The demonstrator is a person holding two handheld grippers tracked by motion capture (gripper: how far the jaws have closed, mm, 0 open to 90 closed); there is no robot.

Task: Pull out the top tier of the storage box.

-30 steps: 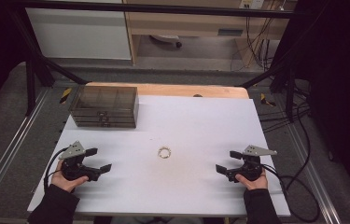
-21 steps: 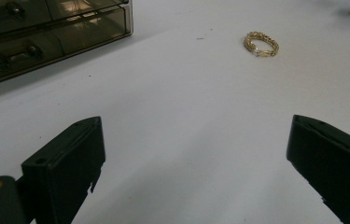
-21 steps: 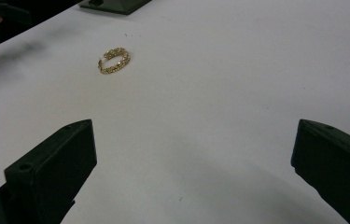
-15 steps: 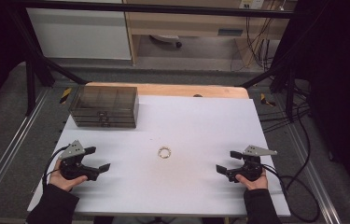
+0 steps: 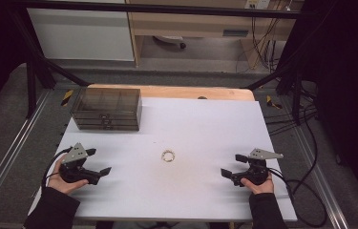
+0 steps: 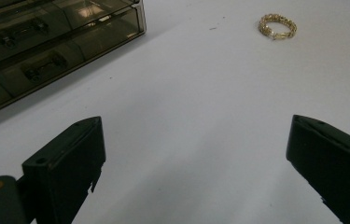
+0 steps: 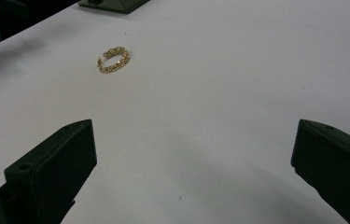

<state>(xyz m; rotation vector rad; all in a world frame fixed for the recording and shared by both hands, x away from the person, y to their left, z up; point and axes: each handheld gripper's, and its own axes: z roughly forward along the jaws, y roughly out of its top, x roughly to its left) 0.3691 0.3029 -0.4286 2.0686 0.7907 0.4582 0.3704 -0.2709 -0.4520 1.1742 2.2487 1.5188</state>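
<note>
Gold chain bracelet (image 5: 168, 156) lies flat at frame centre on white table (image 5: 205, 124), untouched. Left gripper (image 5: 101, 164) lower left, right gripper (image 5: 228, 165) lower right, jaws spread, empty, likely staged for approach. Smoked drawer box (image 5: 107, 109) upper left, drawers closed.

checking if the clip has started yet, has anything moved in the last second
Nothing has visibly changed. The left gripper and right gripper rest near the front edge of the white table as before, jaws open and empty. The gold bracelet still lies between them, untouched, and the smoky drawer box sits at the far left with its drawers closed.
</note>
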